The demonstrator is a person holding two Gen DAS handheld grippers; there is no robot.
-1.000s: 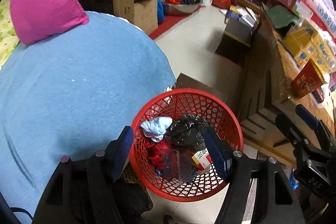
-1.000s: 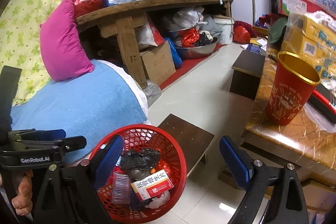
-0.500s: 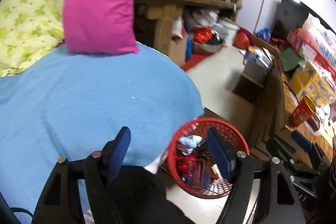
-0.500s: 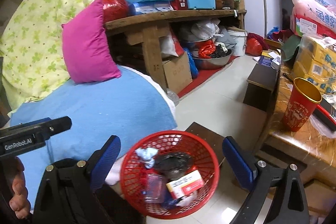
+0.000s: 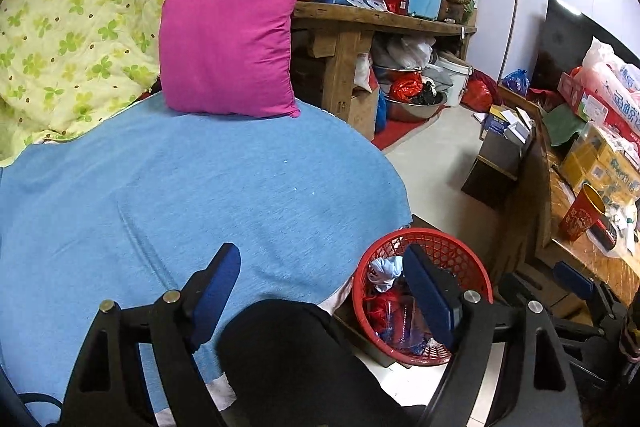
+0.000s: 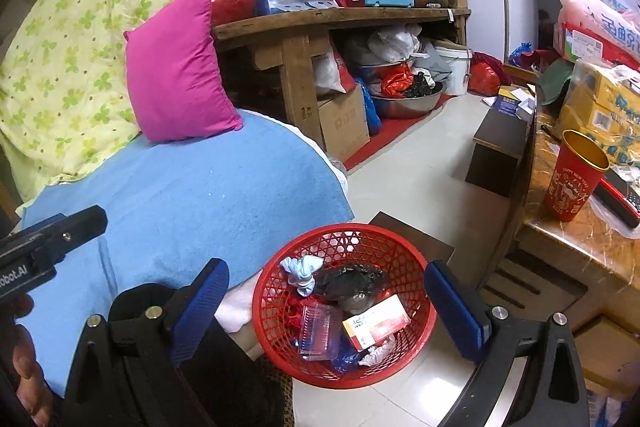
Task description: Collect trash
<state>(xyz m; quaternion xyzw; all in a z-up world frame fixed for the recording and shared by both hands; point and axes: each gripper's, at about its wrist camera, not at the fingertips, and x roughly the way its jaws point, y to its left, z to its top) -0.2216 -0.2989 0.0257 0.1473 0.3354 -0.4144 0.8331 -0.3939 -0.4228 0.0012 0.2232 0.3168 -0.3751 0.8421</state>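
Red basket [image 6: 416, 311] holds trash; left gripper [image 5: 322, 291] just widened, right gripper [image 6: 326, 307] wide, both empty.

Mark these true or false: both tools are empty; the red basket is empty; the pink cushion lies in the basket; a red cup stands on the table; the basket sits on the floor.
1. Both tools, left tool and right tool, hold nothing: true.
2. The red basket is empty: false, it holds a carton, a black bag and more.
3. The pink cushion lies in the basket: false, it rests on the blue cover.
4. A red cup stands on the table: true.
5. The basket sits on the floor: true.
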